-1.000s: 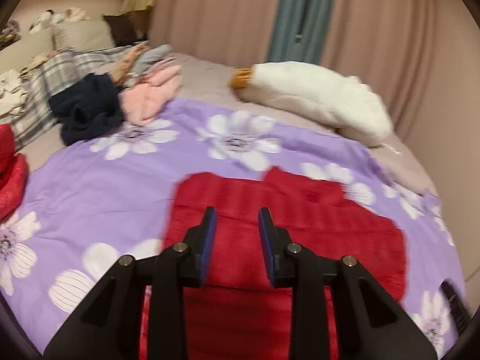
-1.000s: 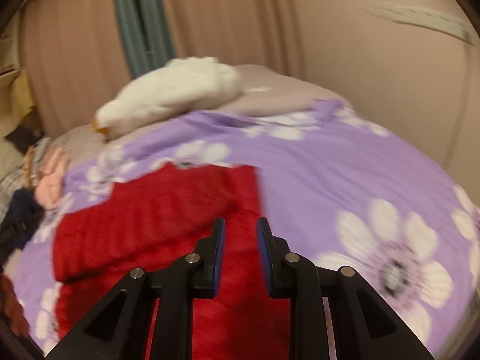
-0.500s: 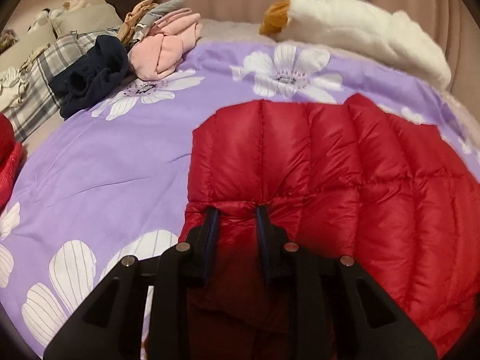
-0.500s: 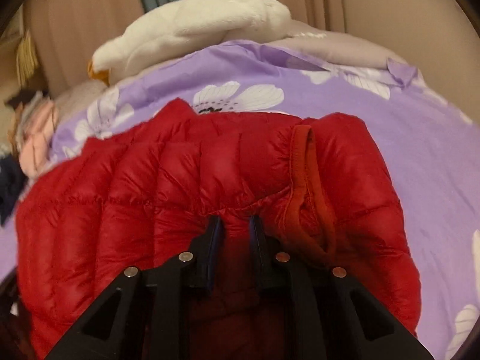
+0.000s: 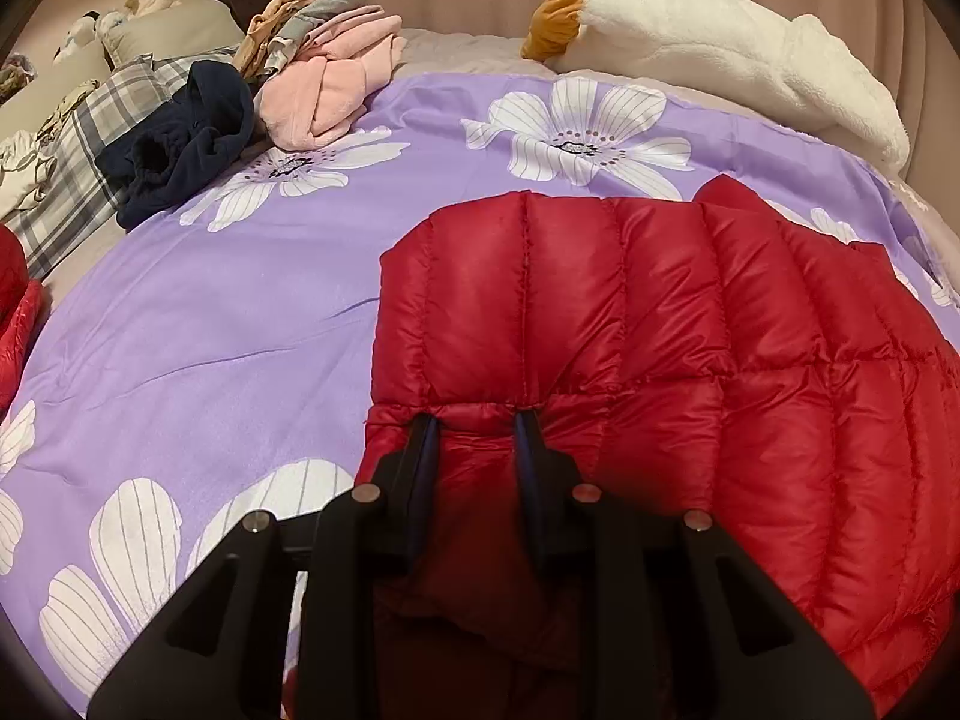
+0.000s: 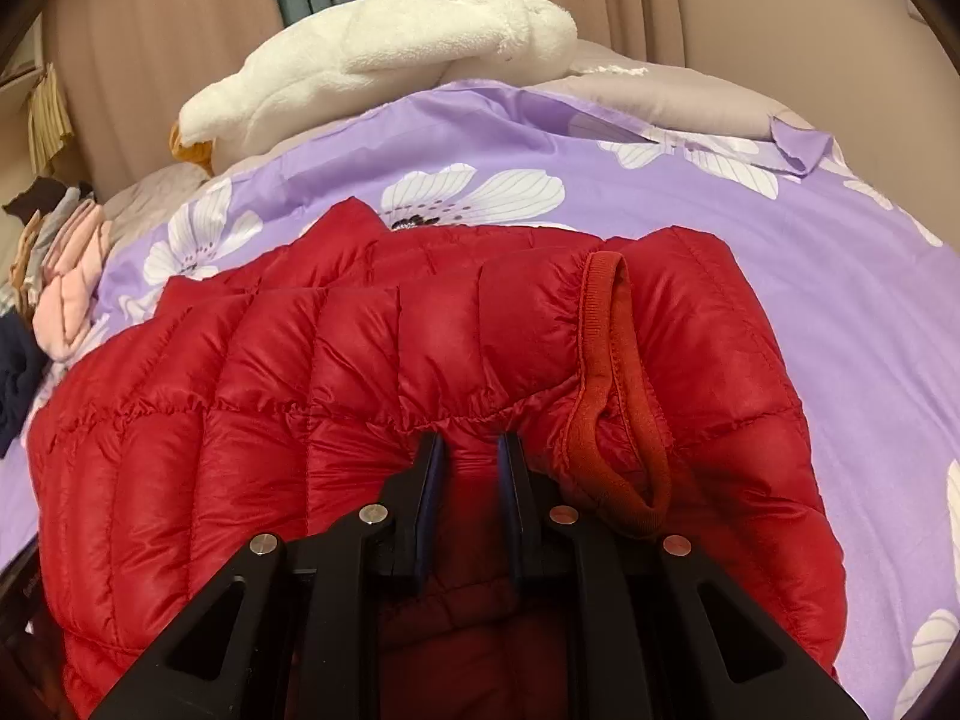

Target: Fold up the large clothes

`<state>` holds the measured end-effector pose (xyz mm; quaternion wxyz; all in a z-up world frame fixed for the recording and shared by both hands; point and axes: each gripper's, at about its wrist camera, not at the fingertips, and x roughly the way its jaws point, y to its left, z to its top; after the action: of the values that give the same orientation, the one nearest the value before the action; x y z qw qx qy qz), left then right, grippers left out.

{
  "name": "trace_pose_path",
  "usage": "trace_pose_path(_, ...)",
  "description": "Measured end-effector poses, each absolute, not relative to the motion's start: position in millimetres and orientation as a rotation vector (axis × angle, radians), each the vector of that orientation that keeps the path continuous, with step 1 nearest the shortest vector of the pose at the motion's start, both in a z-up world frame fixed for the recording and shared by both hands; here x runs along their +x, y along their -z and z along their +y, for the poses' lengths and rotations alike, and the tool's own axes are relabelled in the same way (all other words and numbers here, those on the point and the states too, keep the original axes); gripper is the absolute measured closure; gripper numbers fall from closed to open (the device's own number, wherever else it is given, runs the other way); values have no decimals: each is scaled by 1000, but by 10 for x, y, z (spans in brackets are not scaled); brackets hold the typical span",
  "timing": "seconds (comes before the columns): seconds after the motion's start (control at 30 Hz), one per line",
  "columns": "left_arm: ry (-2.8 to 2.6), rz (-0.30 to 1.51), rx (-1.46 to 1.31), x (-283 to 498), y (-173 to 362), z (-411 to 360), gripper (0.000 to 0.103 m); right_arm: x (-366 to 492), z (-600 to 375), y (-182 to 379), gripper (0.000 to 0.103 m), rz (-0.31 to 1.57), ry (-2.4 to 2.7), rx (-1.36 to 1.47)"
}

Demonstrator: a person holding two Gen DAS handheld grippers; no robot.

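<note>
Both pairs of fingers are pinching the red puffer jacket (image 5: 630,324) along its folded edge. The left gripper (image 5: 477,426) has a puffy seam squeezed between its pads, and the right gripper (image 6: 469,447) has just been closing, with a bunched fold of jacket between its jaws. Just beside the right gripper lies the jacket's ribbed cuff (image 6: 618,384), curled in a loop on top of the quilting. The jacket sits folded on a purple bedspread (image 5: 228,324) printed with big white flowers. Farther back, near the curtains (image 6: 150,36), a white plush goose (image 5: 720,54) stretches across the bed. Off to the left there's a heap of other clothes: a pink garment (image 5: 324,90), a dark navy one (image 5: 180,138) and something plaid (image 5: 78,168), well apart from the jacket. Another bit of red fabric (image 5: 15,312) shows at the left edge.
</note>
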<state>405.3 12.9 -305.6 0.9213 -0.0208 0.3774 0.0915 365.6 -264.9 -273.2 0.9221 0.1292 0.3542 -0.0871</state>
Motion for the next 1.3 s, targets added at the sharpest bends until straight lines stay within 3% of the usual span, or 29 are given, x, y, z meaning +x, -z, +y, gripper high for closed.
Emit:
trace_pose_path(0.3,-181,778,-73,4071,3061,160,75,3646,-2641,2735,89,726,178,269)
trace_pose_path(0.4,-171,783,-122,4057,3024,245,67,3644,-2653,2709,87,727,170,277)
trace_pose_path(0.43,-166,793,-166,4029,2993,335,58,3630,-2677,2684,87,733,155,290)
trace_pose_path(0.47,-172,818,-195,3975,2955,420,37,3596,-2704,2648,87,751,139,295)
trace_pose_path(0.5,-175,842,-220,3909,2924,504,28,3514,-2731,2594,87,772,129,292)
trace_pose_path(0.53,-141,846,-282,3771,2869,659,25,3387,-2765,2530,85,778,131,287)
trace_pose_path(0.63,-100,838,-448,3328,2745,1056,25,2931,-2887,2362,55,754,137,232)
trace_pose_path(0.67,-94,831,-475,3206,2716,1140,25,2770,-2926,2335,29,755,158,213)
trace_pose_path(0.73,-74,830,-540,2821,2677,1371,23,2350,-3036,2311,19,720,242,190)
trace_pose_path(1.0,11,855,-714,1598,2963,1468,22,1081,-3586,2855,19,760,256,648)
trace_pose_path(1.07,87,872,-684,1394,2952,1278,22,816,-3535,2913,19,712,258,684)
trace_pose_path(1.3,330,879,-1011,955,3179,886,23,498,-3062,3006,19,707,96,892)
